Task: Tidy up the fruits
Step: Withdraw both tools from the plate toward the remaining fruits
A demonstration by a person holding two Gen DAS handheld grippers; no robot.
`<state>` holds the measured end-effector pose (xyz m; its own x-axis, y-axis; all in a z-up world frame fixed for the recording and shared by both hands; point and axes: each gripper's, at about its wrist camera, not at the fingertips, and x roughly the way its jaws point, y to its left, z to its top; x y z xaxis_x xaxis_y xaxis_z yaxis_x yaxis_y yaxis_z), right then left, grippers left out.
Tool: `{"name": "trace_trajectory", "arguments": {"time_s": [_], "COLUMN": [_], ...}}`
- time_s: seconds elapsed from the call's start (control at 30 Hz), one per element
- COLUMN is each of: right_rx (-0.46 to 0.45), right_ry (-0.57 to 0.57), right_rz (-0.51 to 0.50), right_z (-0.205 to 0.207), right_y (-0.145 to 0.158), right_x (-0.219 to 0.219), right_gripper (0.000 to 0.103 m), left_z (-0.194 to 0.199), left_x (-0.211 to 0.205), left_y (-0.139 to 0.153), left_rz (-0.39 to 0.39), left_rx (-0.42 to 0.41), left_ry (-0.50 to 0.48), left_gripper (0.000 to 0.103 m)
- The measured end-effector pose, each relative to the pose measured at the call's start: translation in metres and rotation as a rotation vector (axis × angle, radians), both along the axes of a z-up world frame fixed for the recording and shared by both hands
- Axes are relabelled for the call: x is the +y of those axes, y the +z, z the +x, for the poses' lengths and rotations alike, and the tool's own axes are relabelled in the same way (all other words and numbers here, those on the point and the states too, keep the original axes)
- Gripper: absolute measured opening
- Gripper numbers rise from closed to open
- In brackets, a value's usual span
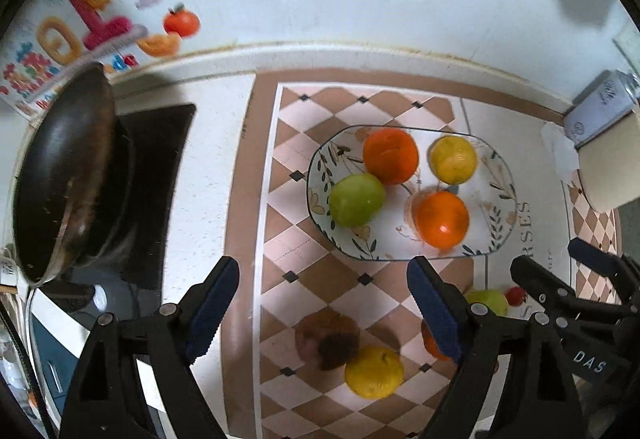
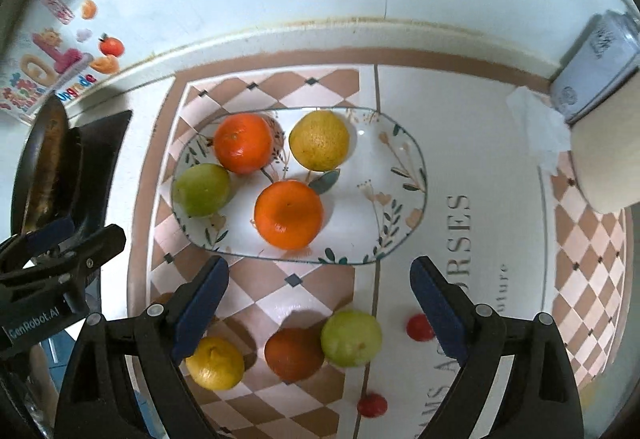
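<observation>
An oval floral glass plate (image 1: 494, 235) (image 2: 384, 163) lies on the checkered mat. It holds two oranges (image 1: 390, 155) (image 2: 289, 214), a lemon (image 1: 453, 159) (image 2: 319, 139) and a green fruit (image 1: 356, 199) (image 2: 202, 189). On the mat in front of the plate lie a second lemon (image 1: 374, 371) (image 2: 215, 363), a third orange (image 2: 294, 353), another green fruit (image 2: 351, 337) and two small red fruits (image 2: 418, 327). My left gripper (image 1: 323, 271) and right gripper (image 2: 319, 269) hang side by side above the loose fruits, both open with nothing between their fingers.
A dark wok (image 1: 68, 167) sits on a black stove (image 1: 160, 175) at the left. A grey tin (image 1: 600, 107) and a cream cylinder (image 1: 608, 167) stand at the right. A brown lump (image 1: 328, 339) lies by the near lemon. The wall runs close behind the mat.
</observation>
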<state>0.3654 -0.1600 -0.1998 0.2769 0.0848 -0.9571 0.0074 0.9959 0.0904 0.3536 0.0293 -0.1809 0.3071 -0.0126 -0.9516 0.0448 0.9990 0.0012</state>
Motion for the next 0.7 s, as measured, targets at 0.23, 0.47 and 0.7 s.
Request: {"name": "trace_trajectory", "arguments": {"time_s": [0.23,0.47,0.7], "right_rx": [-0.108,-0.200,-0.274], "right_ry": [-0.012,-0.028,-0.042], "right_rz": [-0.017,-0.012,-0.008], "right_z": [-0.048,-0.100,-0.143], "right_y": [0.045,0.086,0.116], "right_x": [-0.001,-0.002,-0.001], "right_gripper": [0.094,0.094,0.094], "left_z": [-0.046,-0.082,-0.114], "left_x": [0.000,-0.001,0.002], "left_y": [0.040,0.069,0.096], "left_rz": [-0.006,-0.020,-0.023], "left_rx": [-0.123,-0.194,-0.284], "left_ry": [0.003,-0.020,-0.013], "left_gripper": [0.086,0.086,0.086]}}
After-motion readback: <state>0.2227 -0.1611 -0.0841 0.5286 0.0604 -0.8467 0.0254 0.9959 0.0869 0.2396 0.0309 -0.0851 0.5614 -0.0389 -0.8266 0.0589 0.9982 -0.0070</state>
